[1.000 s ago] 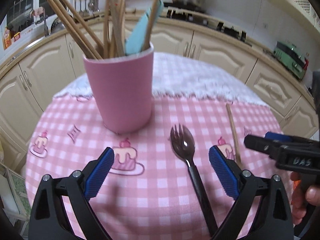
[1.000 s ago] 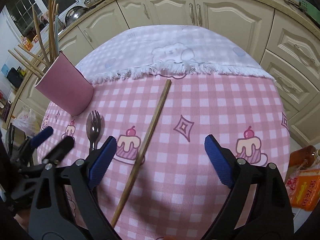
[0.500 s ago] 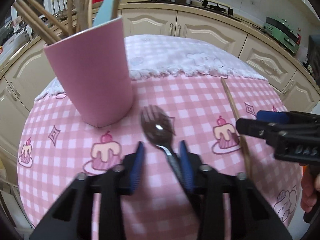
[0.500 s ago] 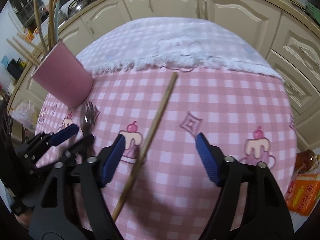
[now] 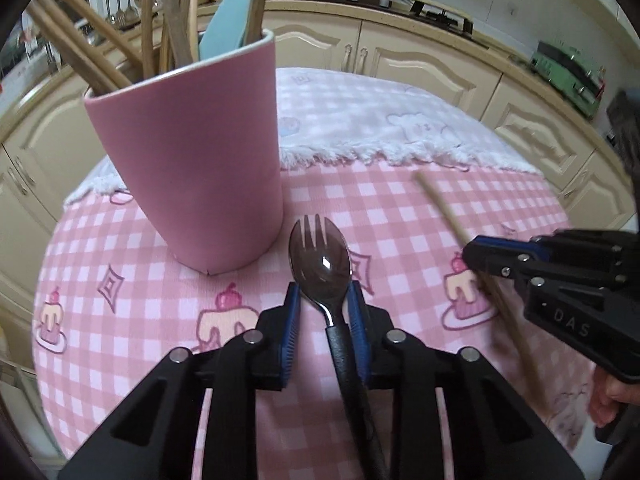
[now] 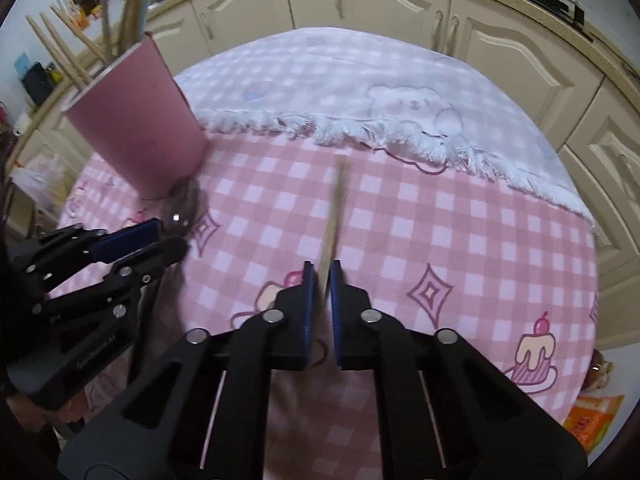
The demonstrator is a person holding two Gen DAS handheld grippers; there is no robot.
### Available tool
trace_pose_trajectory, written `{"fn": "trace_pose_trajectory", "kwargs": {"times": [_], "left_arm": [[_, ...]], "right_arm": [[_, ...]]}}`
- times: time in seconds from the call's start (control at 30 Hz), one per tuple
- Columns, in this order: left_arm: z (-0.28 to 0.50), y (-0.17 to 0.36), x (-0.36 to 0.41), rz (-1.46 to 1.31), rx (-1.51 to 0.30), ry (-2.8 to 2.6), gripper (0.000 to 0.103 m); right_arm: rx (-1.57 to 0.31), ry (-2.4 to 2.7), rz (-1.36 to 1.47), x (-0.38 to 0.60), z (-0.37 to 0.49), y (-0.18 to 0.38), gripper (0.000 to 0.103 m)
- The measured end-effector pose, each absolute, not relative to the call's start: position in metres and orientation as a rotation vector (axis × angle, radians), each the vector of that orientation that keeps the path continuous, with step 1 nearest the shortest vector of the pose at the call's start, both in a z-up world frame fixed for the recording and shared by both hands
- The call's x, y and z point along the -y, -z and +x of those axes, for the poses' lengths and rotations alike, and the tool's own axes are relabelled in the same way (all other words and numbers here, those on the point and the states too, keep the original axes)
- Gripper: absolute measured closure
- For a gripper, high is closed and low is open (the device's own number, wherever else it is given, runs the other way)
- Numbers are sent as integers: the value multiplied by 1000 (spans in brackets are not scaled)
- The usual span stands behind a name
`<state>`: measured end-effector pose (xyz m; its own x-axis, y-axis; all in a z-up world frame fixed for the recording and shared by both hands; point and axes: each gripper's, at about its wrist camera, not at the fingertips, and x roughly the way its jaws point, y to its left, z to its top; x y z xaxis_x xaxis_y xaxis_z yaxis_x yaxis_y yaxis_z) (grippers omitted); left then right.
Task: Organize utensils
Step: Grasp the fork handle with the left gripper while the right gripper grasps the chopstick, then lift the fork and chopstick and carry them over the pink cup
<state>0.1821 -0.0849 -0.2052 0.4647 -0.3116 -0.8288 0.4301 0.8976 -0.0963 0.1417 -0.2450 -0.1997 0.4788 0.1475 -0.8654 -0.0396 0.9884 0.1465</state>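
Pink gingham covers the table [image 5: 400, 200], and both sets of jaws, wide apart a second ago, have now closed: the left gripper [image 5: 324, 312] pinches the spork [image 5: 320, 264] at its neck, frame centre, while the right gripper [image 6: 320, 284] clamps the wooden chopstick [image 6: 336, 208] running up mid-frame. With each utensil apparently secured, lifting them into the pink cup [image 5: 192, 168], upper left, looks next.
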Motion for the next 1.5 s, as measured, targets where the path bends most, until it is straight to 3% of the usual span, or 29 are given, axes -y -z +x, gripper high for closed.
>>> {"fn": "trace_pose_trajectory", "kwargs": {"times": [0.03, 0.07, 0.5, 1.03, 1.5], "left_arm": [[180, 204, 83, 135, -982, 456, 95], [178, 203, 81, 132, -977, 460, 99], [160, 180, 55, 62, -892, 486, 99], [144, 94, 16, -108, -568, 498, 99], [174, 24, -4, -220, -311, 447, 99]], "right_arm": [[-1052, -127, 134, 249, 139, 198, 97], [-1036, -136, 152, 252, 137, 195, 97], [-855, -216, 259, 271, 124, 153, 97], [-616, -307, 302, 265, 128, 88, 97], [-455, -376, 235, 238, 150, 17, 97]]}}
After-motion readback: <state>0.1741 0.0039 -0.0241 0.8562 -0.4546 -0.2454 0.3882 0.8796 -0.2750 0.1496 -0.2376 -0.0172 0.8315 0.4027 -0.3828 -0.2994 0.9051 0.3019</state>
